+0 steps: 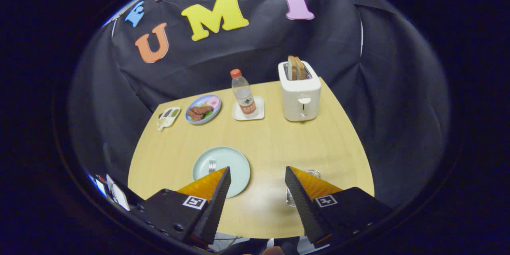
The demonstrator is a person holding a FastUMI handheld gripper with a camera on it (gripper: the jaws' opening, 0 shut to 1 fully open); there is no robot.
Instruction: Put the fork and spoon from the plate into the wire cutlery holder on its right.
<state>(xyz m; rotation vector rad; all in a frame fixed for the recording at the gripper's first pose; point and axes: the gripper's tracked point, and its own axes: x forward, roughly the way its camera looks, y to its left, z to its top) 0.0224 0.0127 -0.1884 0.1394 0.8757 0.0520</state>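
On the near plate: the fork [212, 165] lies on the pale green plate [235, 159], its tines pointing far; its handle runs under the left finger and is hidden there.
Spoon: I cannot find it in this view; it may lie behind the left finger, but this is only a guess.
Holder: the wire cutlery holder [314, 173] stands just right of the plate, and the right finger covers most of it; a piece of its rim shows.
Tongs: the gripper [257, 177] is wide open and holds nothing; bare table [271, 143] shows between its fingers, and the plate and the holder are each partly behind one finger.
Risk, grasp: the fork looks thin and flat on a smooth plate, so the fingers may slide over it or push it along instead of lifting it.
Risk, plate: a push from the side could move the plate toward the holder or tip the fork off the rim.
Risk, drop: the holder is hidden and its opening seems narrow, so a fork released off centre may land outside the wires.
Look of the fork: small, silver, shiny, only the head is visible.
Farther away: a toaster [299, 91] with bread, a bottle [244, 93] on a white coaster, and a plate with food [203, 109] stand well apart at the far side.
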